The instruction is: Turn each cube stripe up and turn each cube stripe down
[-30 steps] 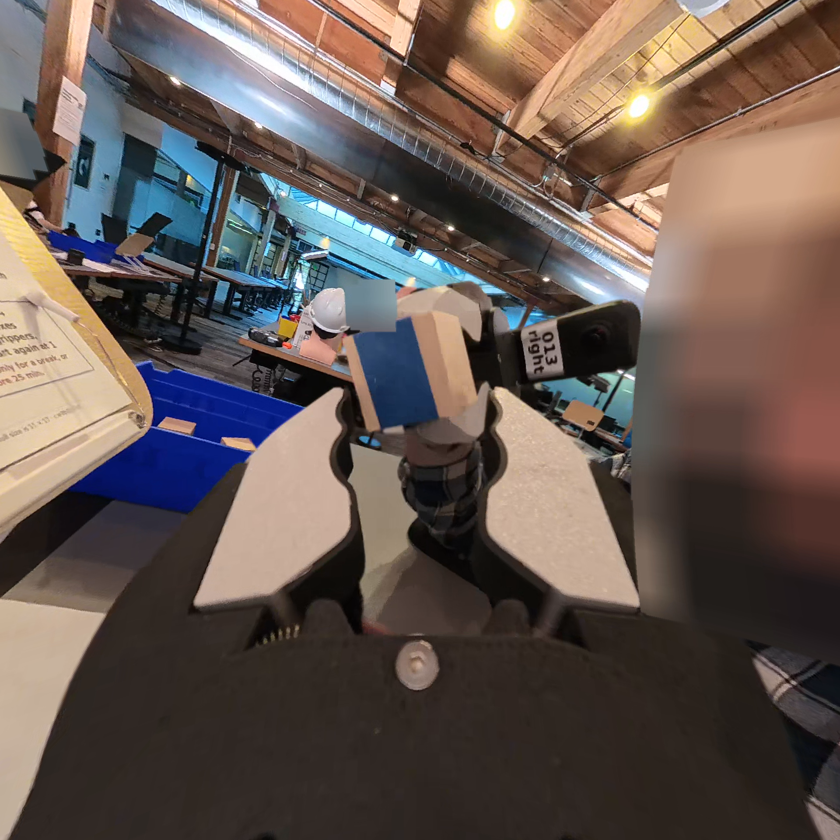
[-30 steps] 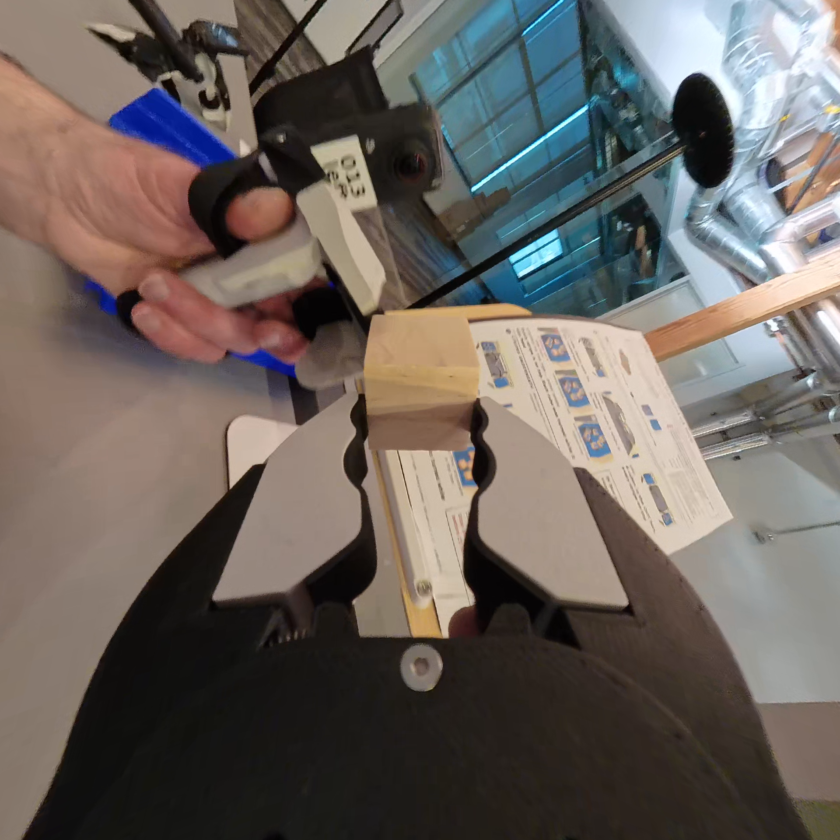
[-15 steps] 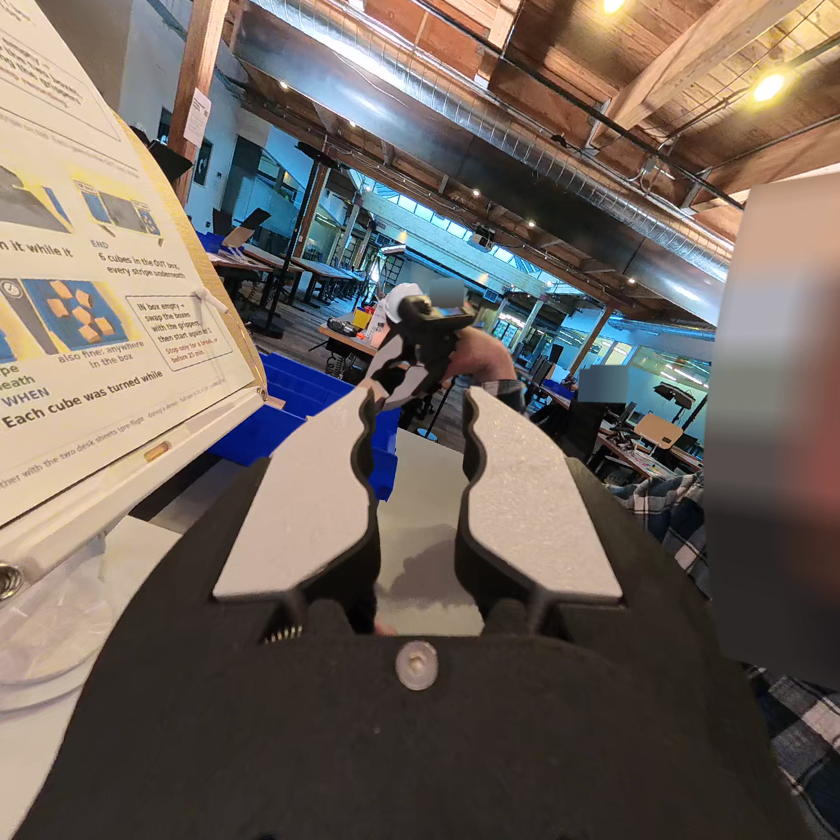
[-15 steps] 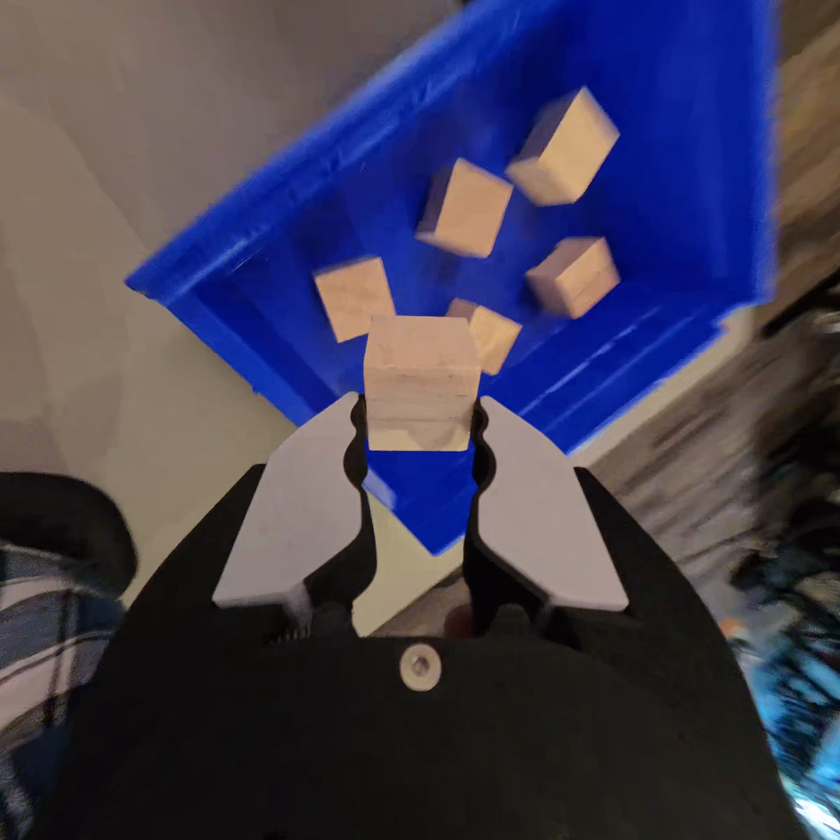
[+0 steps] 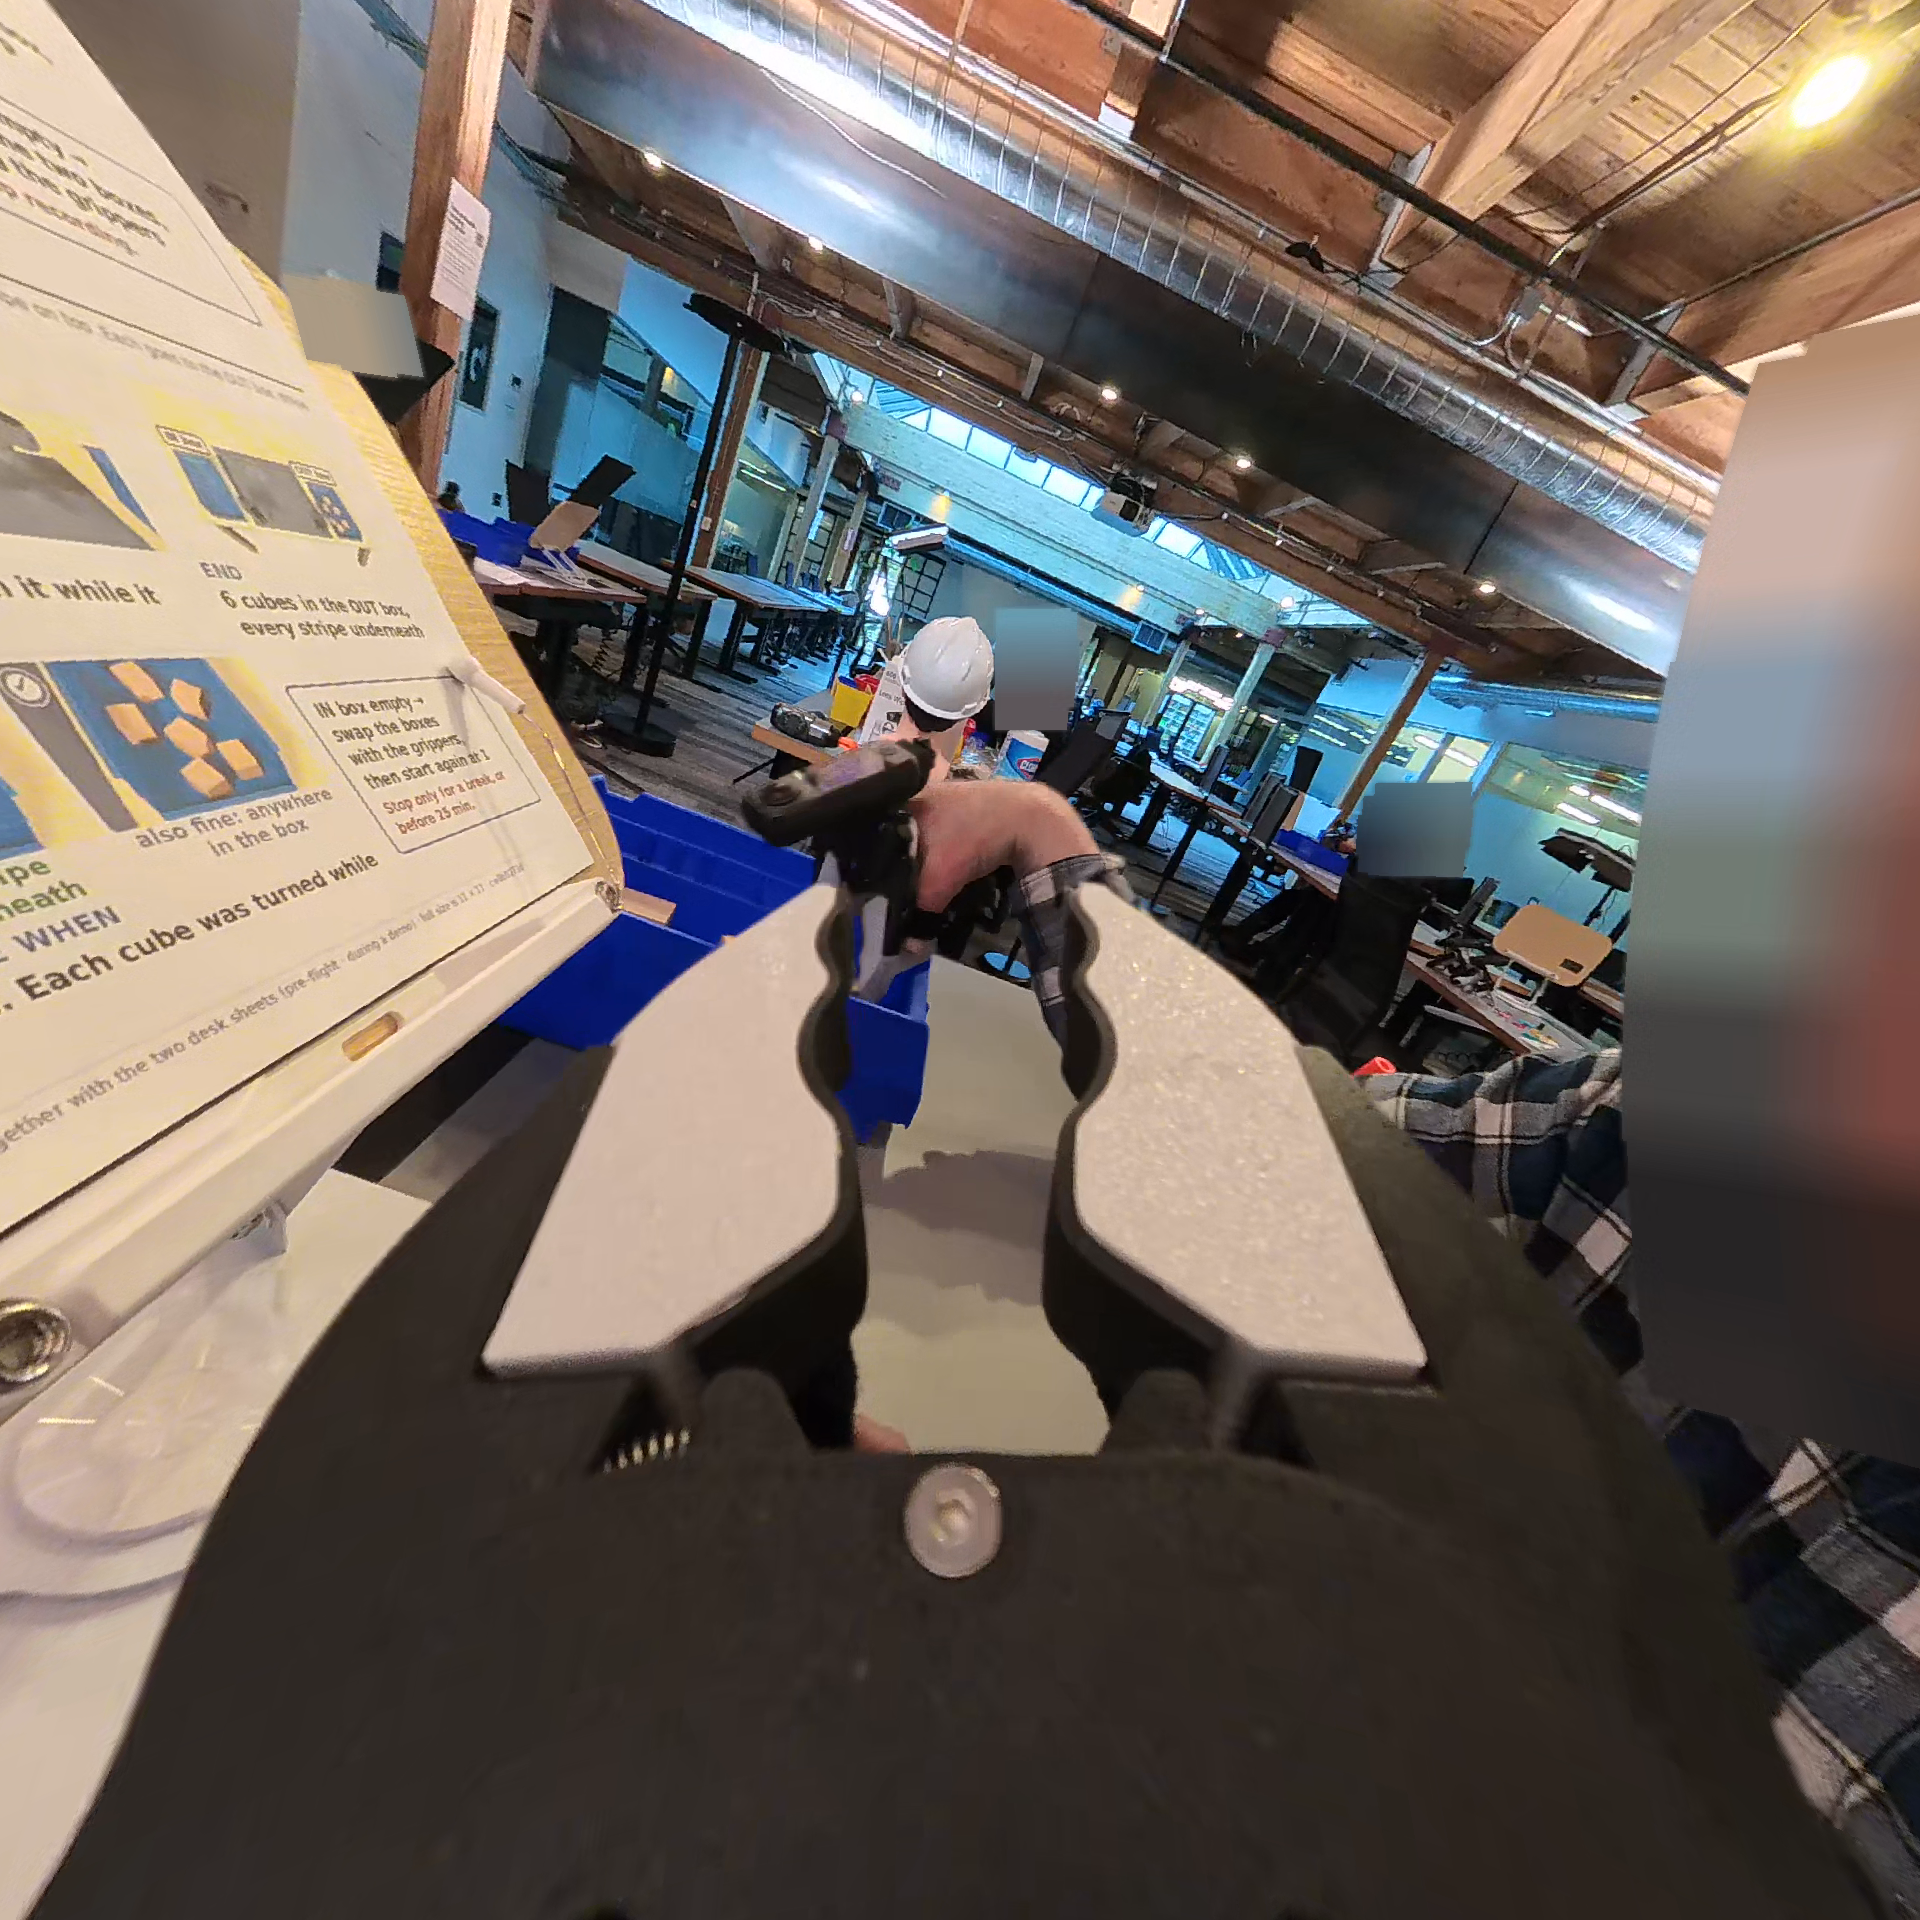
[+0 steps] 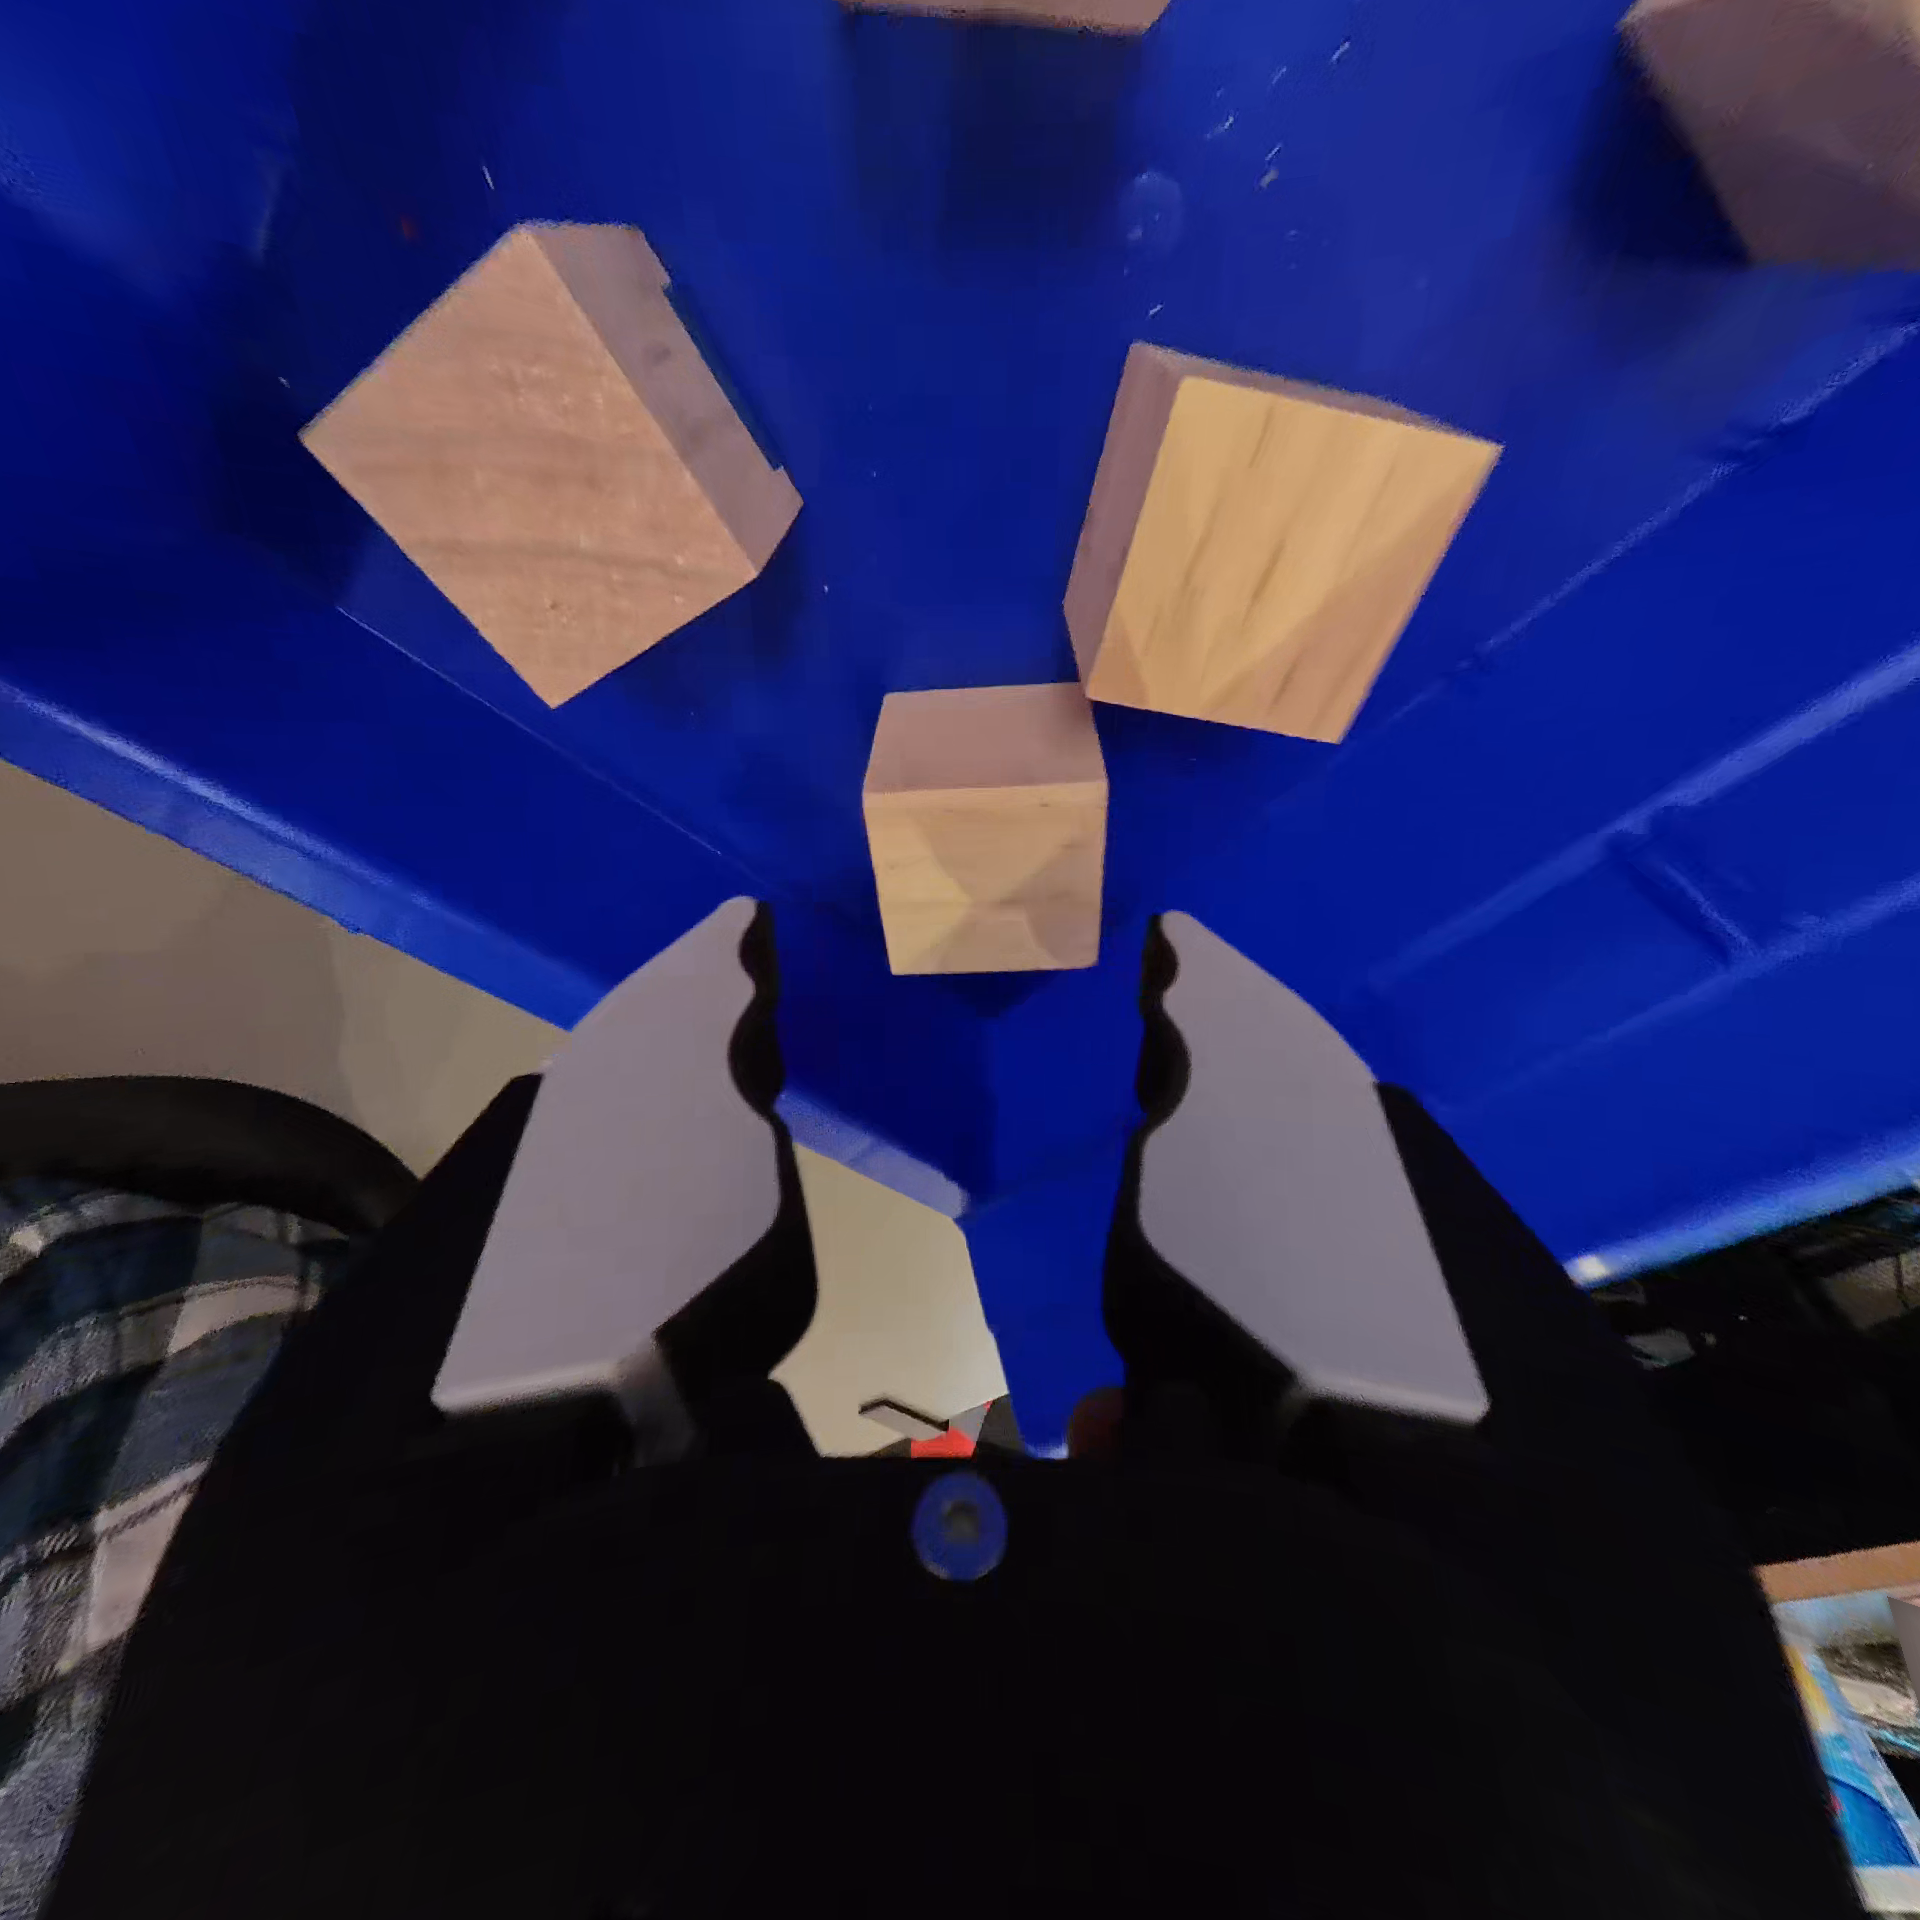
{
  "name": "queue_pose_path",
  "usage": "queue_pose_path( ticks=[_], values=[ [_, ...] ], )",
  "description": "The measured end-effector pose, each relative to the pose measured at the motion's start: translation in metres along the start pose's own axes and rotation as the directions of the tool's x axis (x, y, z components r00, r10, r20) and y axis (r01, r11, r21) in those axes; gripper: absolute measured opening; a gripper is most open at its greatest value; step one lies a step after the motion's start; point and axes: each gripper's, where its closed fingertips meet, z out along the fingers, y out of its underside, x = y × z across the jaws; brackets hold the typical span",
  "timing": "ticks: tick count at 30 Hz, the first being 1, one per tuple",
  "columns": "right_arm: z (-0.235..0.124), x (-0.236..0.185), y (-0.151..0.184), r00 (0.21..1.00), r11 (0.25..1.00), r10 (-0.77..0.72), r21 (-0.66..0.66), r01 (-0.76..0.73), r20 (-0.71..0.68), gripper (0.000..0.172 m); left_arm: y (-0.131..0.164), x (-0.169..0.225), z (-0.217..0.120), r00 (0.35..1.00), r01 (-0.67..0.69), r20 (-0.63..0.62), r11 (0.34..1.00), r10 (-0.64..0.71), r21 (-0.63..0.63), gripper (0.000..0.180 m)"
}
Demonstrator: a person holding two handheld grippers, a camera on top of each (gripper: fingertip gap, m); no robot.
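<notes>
Hovering my right gripper point(image 6: 951, 925) over the blue plastic bin point(image 6: 1558, 831), fingers spread clear of the plain wooden cube point(image 6: 987, 831) lying inside, I judge this drop finished; next, my empty, part-open left gripper point(image 5: 948, 914) fetches another.

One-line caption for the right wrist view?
Open right claw above a wooden cube in the blue bin, two more cubes beyond.

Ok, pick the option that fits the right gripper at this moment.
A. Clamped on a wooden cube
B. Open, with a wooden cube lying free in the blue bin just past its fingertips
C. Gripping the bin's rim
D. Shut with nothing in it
B: the right gripper stands open with blue showing either side of the wooden cube, which sits in the blue bin beyond the fingertips.
</notes>
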Motion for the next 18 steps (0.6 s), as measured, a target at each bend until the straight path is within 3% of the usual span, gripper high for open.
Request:
queue_pose_path(
  ticks=[4, 9, 13, 18],
  values=[
    [-0.048, 0.0, -0.018, 0.989, 0.981, -0.018, 0.188, 0.046, -0.146, 0.076, -0.01, -0.001, -0.008, 0.995, -0.077, 0.063, 0.997, 0.078, -0.01, 0.043],
    [-0.126, -0.004, -0.048, 0.904, 0.904, 0.015, 0.392, 0.171, -0.428, 0.065, -0.038, -0.003, -0.036, 0.947, -0.234, 0.216, 0.971, 0.237, -0.041, 0.049],
    [-0.159, -0.037, -0.079, 0.834, 0.833, -0.056, 0.434, 0.342, -0.549, 0.057, -0.057, -0.003, -0.059, 0.899, -0.297, 0.326, 0.954, 0.291, -0.031, 0.05],
    [-0.182, -0.09, -0.123, 0.77, 0.746, -0.115, 0.457, 0.484, -0.628, 0.055, -0.051, -0.024, -0.074, 0.777, -0.357, 0.491, 0.918, 0.393, -0.171, 0.05]
  ],
)
